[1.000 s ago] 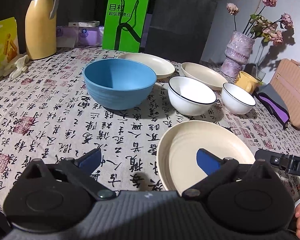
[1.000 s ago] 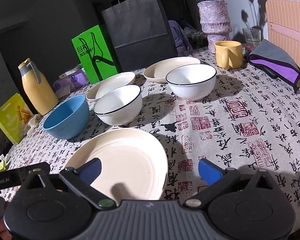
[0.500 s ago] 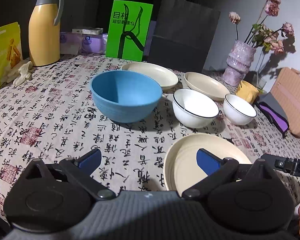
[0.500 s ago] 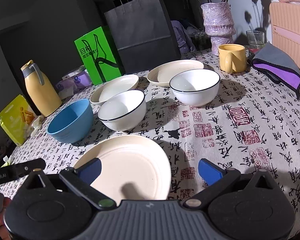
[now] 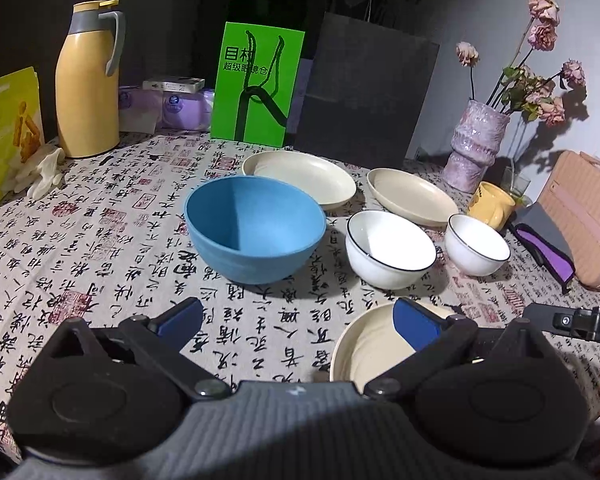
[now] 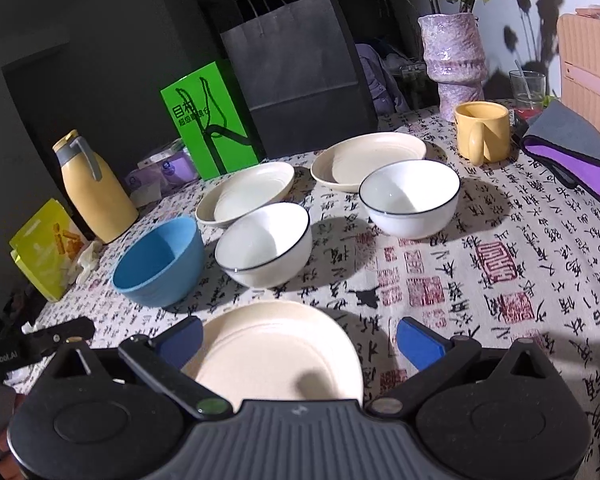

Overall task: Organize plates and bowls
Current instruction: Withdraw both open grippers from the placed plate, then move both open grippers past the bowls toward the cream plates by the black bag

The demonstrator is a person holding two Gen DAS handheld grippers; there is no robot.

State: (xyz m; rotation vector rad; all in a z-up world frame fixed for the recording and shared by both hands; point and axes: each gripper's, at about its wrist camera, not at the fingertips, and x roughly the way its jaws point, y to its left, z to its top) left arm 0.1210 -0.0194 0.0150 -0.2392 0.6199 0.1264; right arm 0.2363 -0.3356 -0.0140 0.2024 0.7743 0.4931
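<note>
Nearest plate sat before our right gripper

At the desk's (image 6: 540,240) near edge, the cream plate (image 6: 276,344) lay directly ahead of our right gripper (image 6: 300,338); our left gripper (image 5: 298,318) sat off to its side, both with fingers apart and empty.

The room behind is dim, while the tablecloth (image 6: 500,240) is lit from above and in front. Bowls (image 6: 410,204) cast hard dark shadows. Fisheye bending curves the edges; corners are black.
</note>
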